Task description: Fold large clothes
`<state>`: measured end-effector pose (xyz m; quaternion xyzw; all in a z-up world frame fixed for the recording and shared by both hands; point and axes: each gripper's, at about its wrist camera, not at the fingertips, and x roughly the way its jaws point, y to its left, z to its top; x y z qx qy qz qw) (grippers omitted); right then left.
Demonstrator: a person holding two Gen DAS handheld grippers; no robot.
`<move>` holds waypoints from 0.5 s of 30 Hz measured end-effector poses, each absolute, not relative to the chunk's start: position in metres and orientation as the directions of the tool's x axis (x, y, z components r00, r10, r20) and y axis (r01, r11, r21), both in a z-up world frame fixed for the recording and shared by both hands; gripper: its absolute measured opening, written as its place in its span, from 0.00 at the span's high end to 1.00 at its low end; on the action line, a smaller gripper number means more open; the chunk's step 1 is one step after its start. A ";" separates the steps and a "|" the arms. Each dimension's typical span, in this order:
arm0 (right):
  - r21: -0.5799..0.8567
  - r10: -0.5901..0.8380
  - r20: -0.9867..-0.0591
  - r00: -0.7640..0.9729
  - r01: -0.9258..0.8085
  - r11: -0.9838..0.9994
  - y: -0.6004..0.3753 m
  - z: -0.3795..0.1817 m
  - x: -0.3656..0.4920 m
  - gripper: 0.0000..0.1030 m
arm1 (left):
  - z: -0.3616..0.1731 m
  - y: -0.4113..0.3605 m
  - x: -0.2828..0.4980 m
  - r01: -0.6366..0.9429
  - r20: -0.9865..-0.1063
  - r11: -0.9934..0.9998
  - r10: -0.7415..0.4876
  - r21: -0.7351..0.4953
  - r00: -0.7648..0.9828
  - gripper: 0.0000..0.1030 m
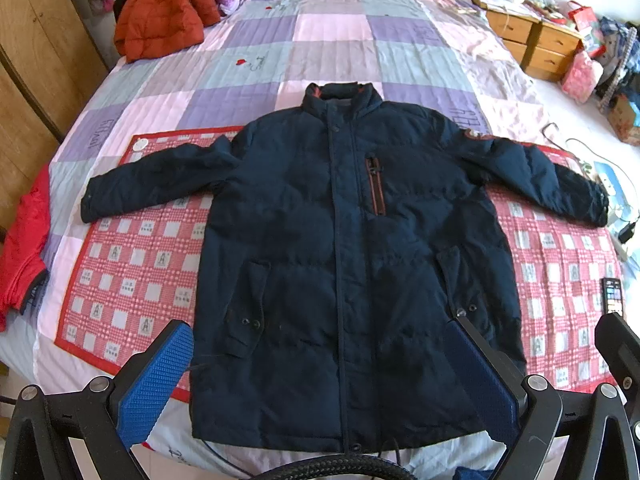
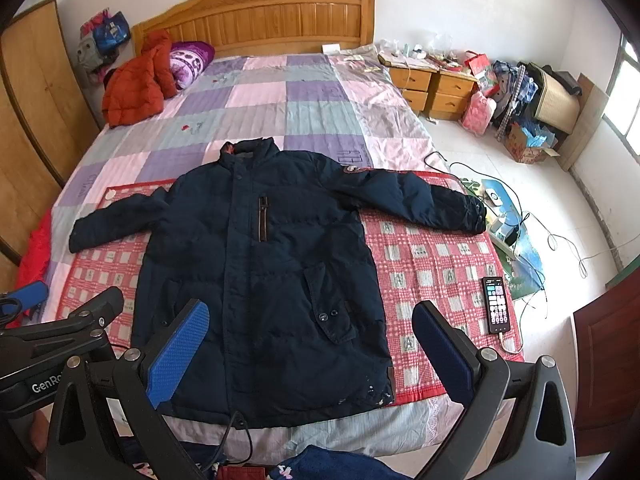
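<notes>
A dark navy coat (image 1: 344, 248) is laid flat, front up, on a red checked mat (image 1: 132, 264) spread over the patchwork quilt (image 1: 332, 40) of a bed. The coat is zipped, its collar pointed toward the wooden headboard (image 2: 256, 16), and both sleeves are stretched out to the sides. The hem is seen at the near edge of the bed, just beyond the tongs.

The left tongs (image 1: 328, 384) are held wide apart above the lower part of the coat, with nothing gripped between the blue pads (image 1: 156, 384). The right tongs (image 2: 312, 352) are likewise spread wide and empty, hovering over the hem on the coat's right-hand side.

An orange jacket (image 2: 136, 84) is piled near the headboard beside a purple pillow (image 2: 188, 60). A red garment (image 1: 24, 248) is draped at the left edge of the bed. A phone (image 2: 496, 304) with a lit screen is placed on the mat near the right edge. Two wooden bedside cabinets (image 2: 436, 88) are seen beyond the bed.
</notes>
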<state>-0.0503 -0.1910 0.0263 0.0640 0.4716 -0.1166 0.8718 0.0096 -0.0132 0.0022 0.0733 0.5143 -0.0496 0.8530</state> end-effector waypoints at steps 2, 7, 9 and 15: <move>0.002 -0.142 -0.838 0.527 0.263 0.965 -0.192 0.025 -0.047 0.00 | 0.002 -0.013 0.009 0.160 -0.885 0.984 -0.008 0.075 0.465 0.00; 0.001 -0.142 -0.840 0.524 0.263 0.965 -0.192 0.021 -0.046 0.00 | 0.000 -0.016 0.016 0.157 -0.888 0.985 -0.008 0.073 0.459 0.00; -0.001 -0.142 -0.841 0.522 0.262 0.965 -0.192 0.019 -0.046 0.00 | -0.004 -0.015 0.020 0.155 -0.890 0.985 -0.010 0.069 0.456 0.00; -0.003 -0.142 -0.851 0.505 0.265 0.964 -0.191 0.005 -0.043 0.00 | -0.018 -0.013 0.021 0.158 -0.897 0.985 -0.005 0.072 0.443 0.00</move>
